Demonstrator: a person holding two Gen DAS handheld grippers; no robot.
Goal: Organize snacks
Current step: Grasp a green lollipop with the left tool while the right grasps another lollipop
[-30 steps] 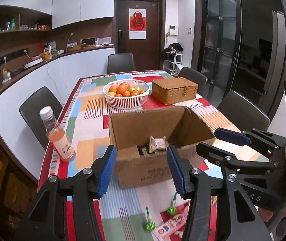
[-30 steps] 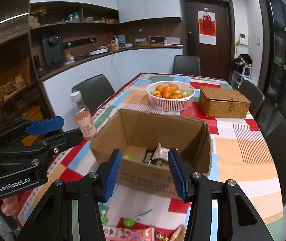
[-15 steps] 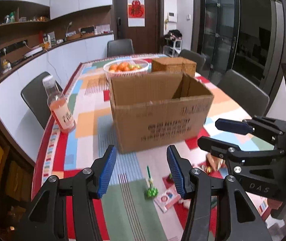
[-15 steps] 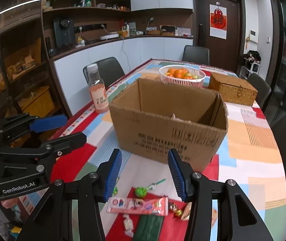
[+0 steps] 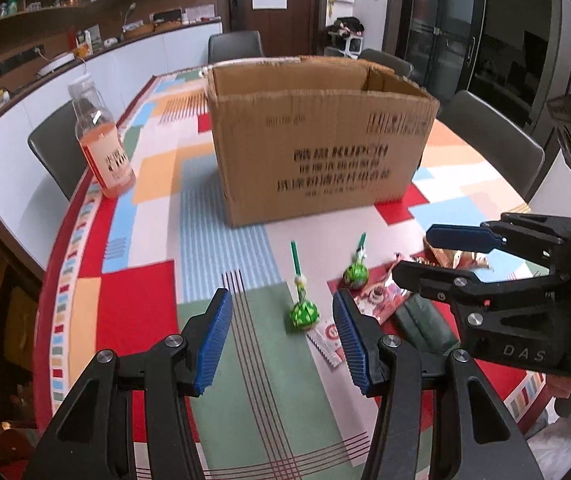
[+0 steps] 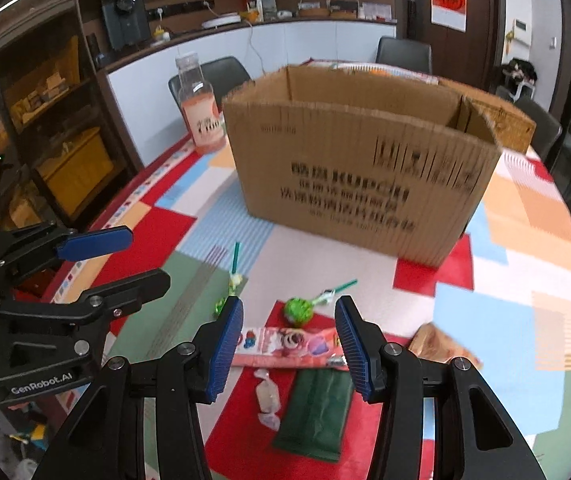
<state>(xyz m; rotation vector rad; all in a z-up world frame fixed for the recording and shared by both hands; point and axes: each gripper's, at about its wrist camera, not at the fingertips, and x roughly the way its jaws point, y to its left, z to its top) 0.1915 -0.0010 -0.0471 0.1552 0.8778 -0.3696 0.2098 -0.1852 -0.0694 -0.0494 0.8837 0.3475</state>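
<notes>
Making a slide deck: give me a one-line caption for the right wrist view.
Open right gripper hovers above a pink snack packet and green pouch, cardboard box ahead.

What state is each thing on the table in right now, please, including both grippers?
Left gripper: open, empty, above the near lollipop.
Right gripper: open, empty, above the pink packet.
Cardboard box: upright, top open.
Drink bottle: upright, part full.
Two green lollipops: wrapped, lying flat.
Pink packet: lying flat.
Green pouch: lying flat.
Clear-wrapped candy: wrapped, on the table.
</notes>
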